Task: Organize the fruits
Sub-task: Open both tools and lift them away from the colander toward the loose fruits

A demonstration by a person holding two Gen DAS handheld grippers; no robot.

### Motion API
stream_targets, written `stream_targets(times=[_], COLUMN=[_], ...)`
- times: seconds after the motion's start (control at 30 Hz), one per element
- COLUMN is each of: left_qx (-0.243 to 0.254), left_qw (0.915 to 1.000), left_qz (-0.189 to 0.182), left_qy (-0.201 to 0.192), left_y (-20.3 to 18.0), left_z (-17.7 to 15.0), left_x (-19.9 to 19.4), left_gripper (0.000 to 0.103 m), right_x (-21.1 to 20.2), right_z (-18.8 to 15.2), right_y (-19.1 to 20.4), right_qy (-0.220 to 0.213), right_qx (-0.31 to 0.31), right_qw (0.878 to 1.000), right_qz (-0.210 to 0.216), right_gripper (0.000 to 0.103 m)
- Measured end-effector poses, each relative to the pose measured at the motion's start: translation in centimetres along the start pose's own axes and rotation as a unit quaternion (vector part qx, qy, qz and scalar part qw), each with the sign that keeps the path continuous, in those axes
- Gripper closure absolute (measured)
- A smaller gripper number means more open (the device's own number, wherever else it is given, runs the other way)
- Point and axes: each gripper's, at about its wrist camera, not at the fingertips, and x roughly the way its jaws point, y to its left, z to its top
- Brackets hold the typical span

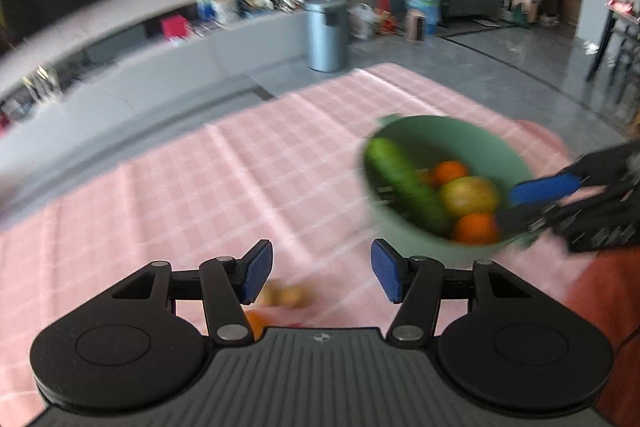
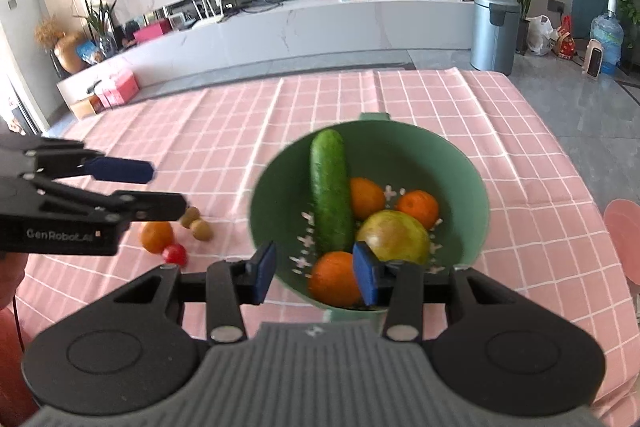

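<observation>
A green bowl [image 2: 460,171] sits at the centre of the right wrist view on the pink checked counter [image 2: 224,131]. It holds a cucumber [image 2: 330,191], three oranges [image 2: 418,207] and a yellow-green apple [image 2: 394,237]. At lower left lie another orange [image 2: 156,235], a red tomato [image 2: 175,254] and two brown fruits [image 2: 196,223]. The left tool [image 2: 160,187], marked "GenRobot.AI", is open and empty. The right tool [image 2: 316,273] is open, holding nothing.

Your green bowl [image 2: 460,163] holds a cucumber [image 2: 330,195], three oranges and an apple [image 2: 394,235]; left of it lie an orange [image 2: 155,235], a tomato [image 2: 175,254] and two small brown fruits [image 2: 196,223].
</observation>
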Motion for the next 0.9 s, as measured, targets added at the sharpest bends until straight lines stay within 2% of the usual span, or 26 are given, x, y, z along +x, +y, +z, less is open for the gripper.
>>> stream_targets(times=[0.1, 0.17, 0.33, 0.47, 0.57, 0.7, 0.87, 0.9], left_qx=[0.018, 0.022, 0.023, -0.004, 0.002, -0.024, -0.03, -0.035], left_qw=[0.9984, 0.9968, 0.988, 0.9813, 0.9717, 0.9641, 0.9581, 0.9583], left_qz=[0.053, 0.076, 0.152, 0.192, 0.235, 0.258, 0.27, 0.271], left_qy=[-0.013, -0.012, -0.013, 0.005, 0.026, 0.058, 0.089, 0.084], left_y=[2.9, 4.9, 11.3, 16.6, 19.5, 22.9, 24.7, 25.0], left_z=[-2.2, -3.6, -8.0, -12.0, -15.2, -18.7, -21.5, -22.0], left_x=[-1.2, -1.8, -3.2, -3.5, -3.6, -3.6, -3.2, -3.2], left_gripper=[0.036, 0.036, 0.036, 0.036, 0.036, 0.036, 0.035, 0.031], right_x=[-0.3, -0.5, -0.7, -0.8, -0.6, -0.4, 0.6, 0.7], right_z=[0.0, 0.0, 0.3, 0.7, 1.0, 1.4, 2.1, 2.3], right_y=[1.5, 2.5, 4.9, 7.0, 8.9, 11.5, 15.1, 15.7], right_qy=[-0.006, -0.009, -0.016, -0.019, -0.018, -0.022, -0.025, -0.027], right_qx=[-0.008, -0.013, -0.024, -0.036, -0.048, -0.062, -0.082, -0.086], right_qw=[1.0, 1.0, 1.0, 0.999, 0.999, 0.998, 0.996, 0.996], right_qz=[0.004, 0.005, 0.008, 0.003, 0.0, -0.002, 0.003, 0.004], right_gripper=[0.063, 0.062, 0.061, 0.056, 0.055, 0.055, 0.055, 0.055])
